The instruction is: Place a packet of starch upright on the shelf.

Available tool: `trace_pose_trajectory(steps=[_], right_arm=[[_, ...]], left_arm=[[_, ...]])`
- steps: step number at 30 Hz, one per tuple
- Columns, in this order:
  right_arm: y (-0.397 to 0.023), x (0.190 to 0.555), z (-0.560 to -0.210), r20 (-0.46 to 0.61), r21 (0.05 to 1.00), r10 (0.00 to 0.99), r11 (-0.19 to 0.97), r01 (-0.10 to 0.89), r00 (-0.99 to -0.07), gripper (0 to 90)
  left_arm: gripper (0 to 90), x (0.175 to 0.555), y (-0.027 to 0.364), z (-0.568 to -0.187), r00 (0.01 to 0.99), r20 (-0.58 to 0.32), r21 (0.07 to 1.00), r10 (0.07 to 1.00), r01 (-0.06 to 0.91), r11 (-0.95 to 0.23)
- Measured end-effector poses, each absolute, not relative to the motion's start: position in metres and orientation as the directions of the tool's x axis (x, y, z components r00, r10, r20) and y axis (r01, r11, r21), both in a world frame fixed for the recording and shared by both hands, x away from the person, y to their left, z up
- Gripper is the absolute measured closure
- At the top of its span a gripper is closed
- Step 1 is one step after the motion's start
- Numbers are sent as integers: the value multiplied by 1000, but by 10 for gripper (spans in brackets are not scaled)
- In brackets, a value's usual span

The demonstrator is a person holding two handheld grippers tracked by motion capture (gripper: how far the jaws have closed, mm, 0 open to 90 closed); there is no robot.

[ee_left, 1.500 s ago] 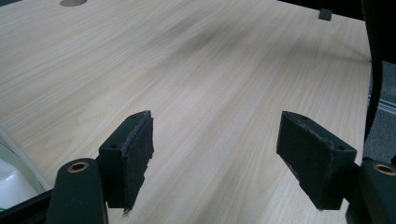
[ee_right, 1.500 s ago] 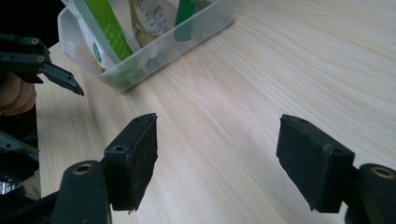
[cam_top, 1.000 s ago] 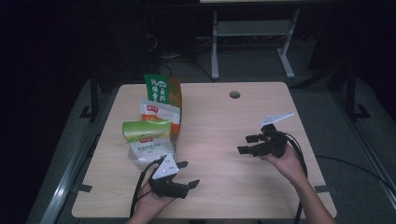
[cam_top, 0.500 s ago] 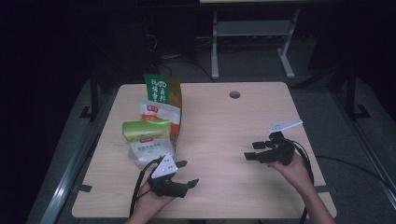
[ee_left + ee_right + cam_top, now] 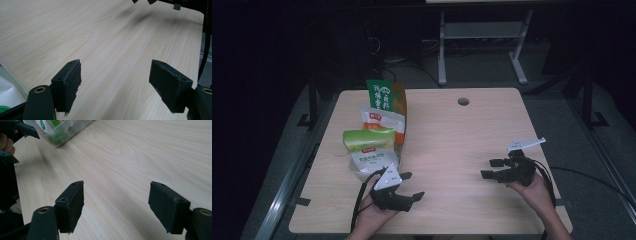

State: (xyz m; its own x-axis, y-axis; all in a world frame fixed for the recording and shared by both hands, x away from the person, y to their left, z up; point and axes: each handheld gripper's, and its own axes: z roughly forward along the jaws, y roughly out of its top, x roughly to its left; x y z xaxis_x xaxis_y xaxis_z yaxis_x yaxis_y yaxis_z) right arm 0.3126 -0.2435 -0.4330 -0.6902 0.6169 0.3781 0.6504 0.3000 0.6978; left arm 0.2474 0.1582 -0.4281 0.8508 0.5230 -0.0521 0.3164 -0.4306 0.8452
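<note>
Both sets of fingers are spread wide, nothing held. The pale green snack bag (image 5: 368,152) lies just beside the left gripper (image 5: 408,186); right gripper (image 5: 490,168) is well apart. Probably best approached low, at the bag's near edge.

High view looks down on the whole table (image 5: 452,130); both gripper views skim its wood closely, facing inward.

The print on the green-topped packet (image 5: 368,150) is too small to read, and its lower edge hides behind the left tongs (image 5: 412,186).
</note>
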Motion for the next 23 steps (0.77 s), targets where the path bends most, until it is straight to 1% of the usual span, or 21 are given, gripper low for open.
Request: trace_pose_trajectory(steps=[10,23], right_arm=[[-253,295,-446,391,695,631,274,664,-670,277],[-258,274,-455,375,711,648,258,654,-663,266]], left_arm=[[253,247,157,-430,851,-55,845,523,319,-430],[253,247,152,-432,862,-58,839,504,316,-443]])
